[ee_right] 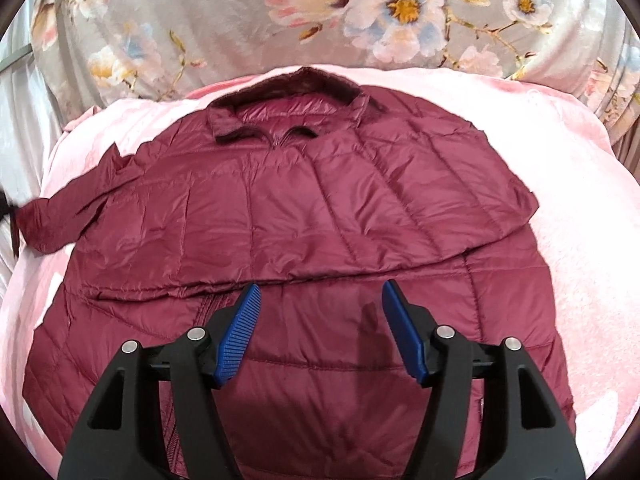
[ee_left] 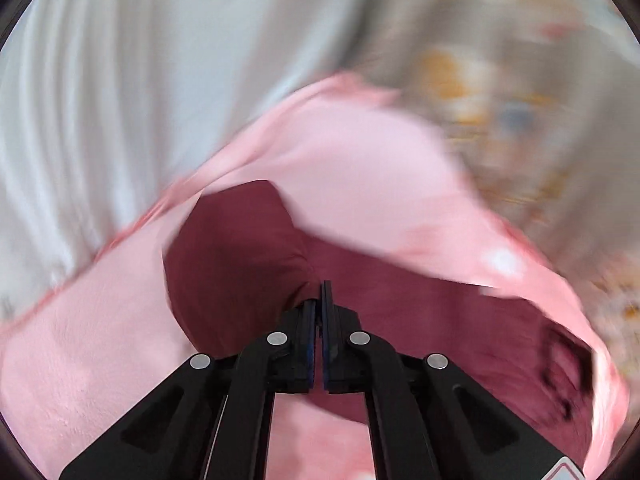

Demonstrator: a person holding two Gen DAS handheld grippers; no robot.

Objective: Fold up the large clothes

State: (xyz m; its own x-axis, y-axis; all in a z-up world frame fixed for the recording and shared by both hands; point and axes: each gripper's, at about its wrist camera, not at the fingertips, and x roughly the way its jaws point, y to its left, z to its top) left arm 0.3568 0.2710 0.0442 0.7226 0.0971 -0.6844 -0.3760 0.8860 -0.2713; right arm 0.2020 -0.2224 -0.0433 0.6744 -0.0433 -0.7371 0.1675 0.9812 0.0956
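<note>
One maroon quilted jacket point(ee_right: 304, 216) lies front-up on the pink blanket point(ee_right: 580, 240), its right sleeve point(ee_right: 460, 208) already laid across the chest. I have my left gripper point(ee_left: 320, 300) clamped on the other sleeve point(ee_left: 236, 256), lifted clear so I can carry it inward, I'd judge; that view is motion-blurred. My right gripper point(ee_right: 320, 312) hangs spread wide and empty over the jacket's lower front, near the fold line, ready to steady it. A floral quilt point(ee_right: 360, 12) lies beyond the collar point(ee_right: 288, 100).
</note>
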